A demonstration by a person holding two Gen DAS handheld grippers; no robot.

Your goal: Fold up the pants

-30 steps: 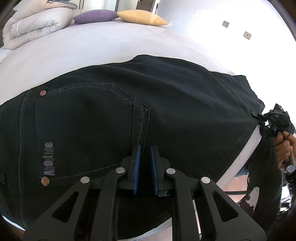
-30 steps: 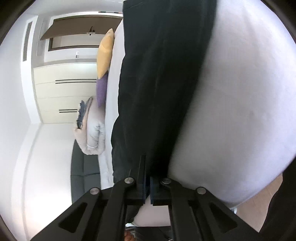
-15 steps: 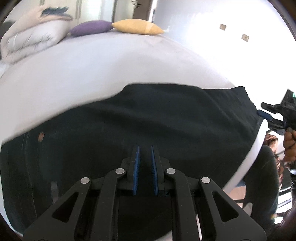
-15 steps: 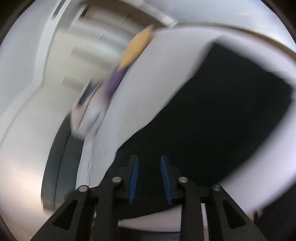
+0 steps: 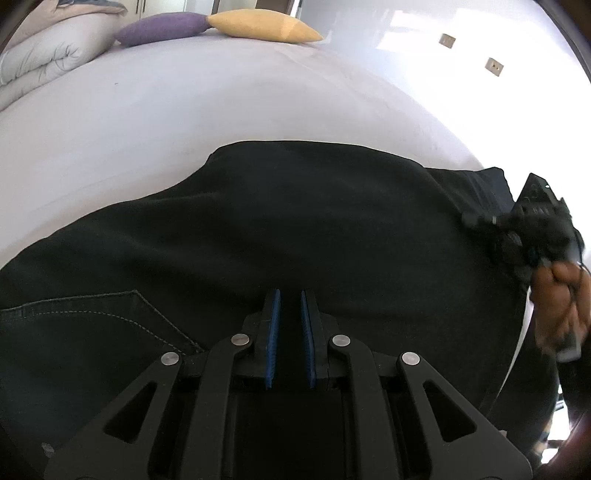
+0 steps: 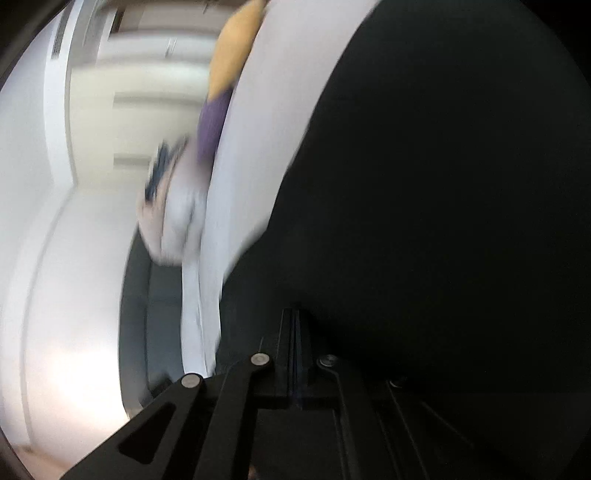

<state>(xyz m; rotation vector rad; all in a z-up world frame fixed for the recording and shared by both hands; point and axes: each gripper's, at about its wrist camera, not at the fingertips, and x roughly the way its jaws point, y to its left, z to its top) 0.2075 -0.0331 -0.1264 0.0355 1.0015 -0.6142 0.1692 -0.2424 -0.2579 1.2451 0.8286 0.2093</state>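
Observation:
Black pants [image 5: 295, 229] lie flat across the white bed [image 5: 184, 103], a back pocket with pale stitching at lower left. My left gripper [image 5: 290, 299] hovers just over the pants near their near edge, its blue pads a narrow gap apart with nothing between them. My right gripper [image 5: 476, 221] reaches in at the right, at the pants' far end, held by a hand. In the blurred right wrist view its jaws [image 6: 295, 314] are pressed together right against the pants [image 6: 443, 184]; whether cloth is between them is hidden.
A purple cushion [image 5: 162, 27] and a yellow cushion [image 5: 262, 26] lie at the far end of the bed. A folded white duvet [image 5: 40, 62] sits at the far left. A wall with sockets [image 5: 495, 66] is at the right. A dark sofa [image 6: 147, 295] stands beyond the bed.
The right gripper let go, opened, swung in over the pants and shut again. The left gripper moved along the pants away from the pocket, its gap unchanged.

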